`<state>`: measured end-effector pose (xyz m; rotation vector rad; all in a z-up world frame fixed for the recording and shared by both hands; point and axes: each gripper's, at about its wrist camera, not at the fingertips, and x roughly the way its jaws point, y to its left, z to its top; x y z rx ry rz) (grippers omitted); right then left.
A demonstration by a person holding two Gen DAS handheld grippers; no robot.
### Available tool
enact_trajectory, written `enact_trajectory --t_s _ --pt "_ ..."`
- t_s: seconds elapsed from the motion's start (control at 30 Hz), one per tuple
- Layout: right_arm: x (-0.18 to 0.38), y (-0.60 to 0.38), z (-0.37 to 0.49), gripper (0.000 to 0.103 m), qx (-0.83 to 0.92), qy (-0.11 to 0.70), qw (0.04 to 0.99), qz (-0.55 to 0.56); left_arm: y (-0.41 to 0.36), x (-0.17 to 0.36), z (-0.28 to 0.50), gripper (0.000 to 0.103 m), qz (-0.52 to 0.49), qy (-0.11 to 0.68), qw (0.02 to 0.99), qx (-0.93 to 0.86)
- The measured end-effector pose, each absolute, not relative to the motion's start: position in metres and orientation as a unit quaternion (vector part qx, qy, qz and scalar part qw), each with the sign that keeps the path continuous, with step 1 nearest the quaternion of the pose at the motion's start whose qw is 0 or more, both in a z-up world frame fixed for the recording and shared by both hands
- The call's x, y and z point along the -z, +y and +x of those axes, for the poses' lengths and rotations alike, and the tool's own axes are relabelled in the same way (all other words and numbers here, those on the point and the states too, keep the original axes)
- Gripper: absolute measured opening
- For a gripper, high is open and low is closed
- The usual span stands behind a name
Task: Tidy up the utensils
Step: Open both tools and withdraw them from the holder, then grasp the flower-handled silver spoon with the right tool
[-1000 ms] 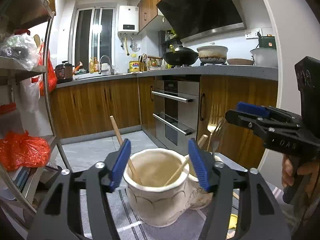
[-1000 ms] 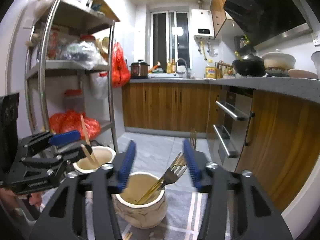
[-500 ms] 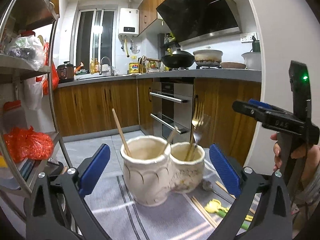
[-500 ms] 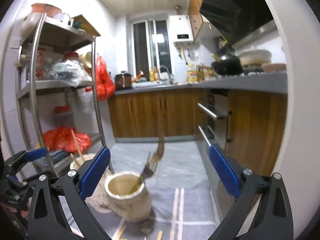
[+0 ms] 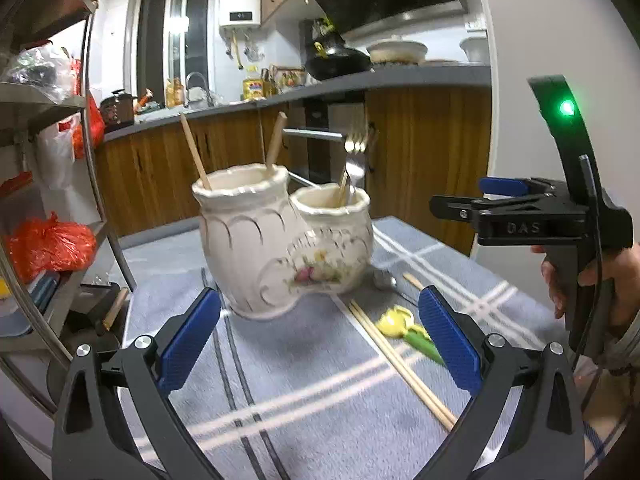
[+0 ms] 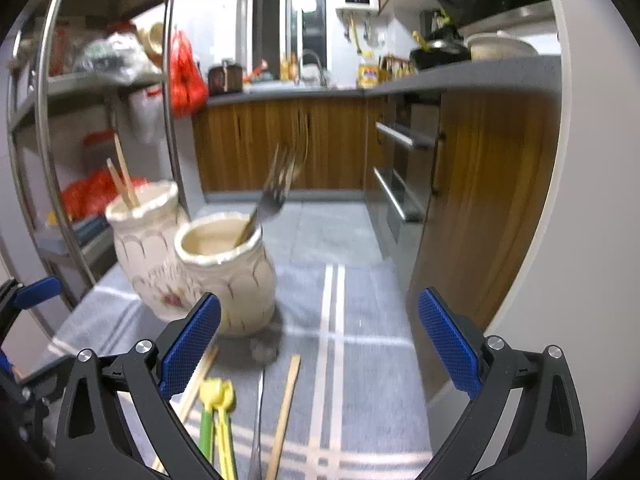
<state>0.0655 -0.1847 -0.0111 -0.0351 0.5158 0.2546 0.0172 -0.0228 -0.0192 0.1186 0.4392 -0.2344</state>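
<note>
**Utensil sort: partly done, loose items still on the cloth**

Done so far, judging from how things lie:
- Double ceramic holder [image 5: 280, 236] stands upright on the grey checked cloth [image 5: 304, 384] covering the surface.
- Taller pot holds two wooden chopsticks [image 5: 195, 152], leaning against the rim.
- Shorter pot holds the forks [image 6: 276, 196] (gold one and a steel one, tines up; blurred in the right wrist view).

Left to do:
- A pair of chopsticks [image 5: 400, 364] lies flat on the cloth, right of the holder.
- Yellow-green plastic utensil [image 5: 408, 332] lies just beside them (can't tell whether spoon or fork).
- Metal spoon [image 5: 386, 282] sits close to the base of the shorter pot, handle toward the camera in the right wrist view.
- One single wooden stick [image 6: 285, 412] lies beside the spoon handle.

Tongs:
- Left tongs [image 5: 316, 344] spread wide, nothing between the pads, hovering over the cloth in front of the holder.
- Right tongs [image 6: 316, 344] also spread wide and empty, above the loose items.

My read: roughly halfway. Next step is likely a pickup from the loose pile; flat thin chopsticks on cloth look like the fiddly grab.
</note>
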Motion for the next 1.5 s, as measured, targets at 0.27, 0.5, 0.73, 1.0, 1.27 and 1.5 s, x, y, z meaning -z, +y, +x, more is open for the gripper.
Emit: enact_trajectory --t_s 0.27,0.5,0.73,1.0,1.27,1.5 --pt "0.027 -0.173 0.064 0.098 -0.125 0.295 0.946 -0.044 -0.013 0.035 0.019 0.098 0.037 0.248 0.962 0.109" --pt "0.043 -0.157 0.069 0.093 -0.144 0.335 0.927 -0.088 0.001 0.039 0.026 0.098 0.000 0.264 0.958 0.117" --pt "0.062 -0.139 0.074 0.056 -0.172 0.378 0.902 -0.118 0.001 0.042 0.027 0.098 -0.001 0.269 0.955 0.123" --pt "0.072 -0.133 0.080 0.025 -0.191 0.409 0.885 -0.117 -0.004 0.046 0.028 0.098 0.000 0.277 0.952 0.128" --pt "0.074 -0.134 0.088 0.018 -0.204 0.422 0.878 -0.103 -0.010 0.049 0.029 0.098 0.013 0.287 0.950 0.125" --pt "0.075 -0.139 0.097 0.005 -0.224 0.425 0.873 -0.079 -0.030 0.058 0.038 0.098 0.047 0.331 0.937 0.103"
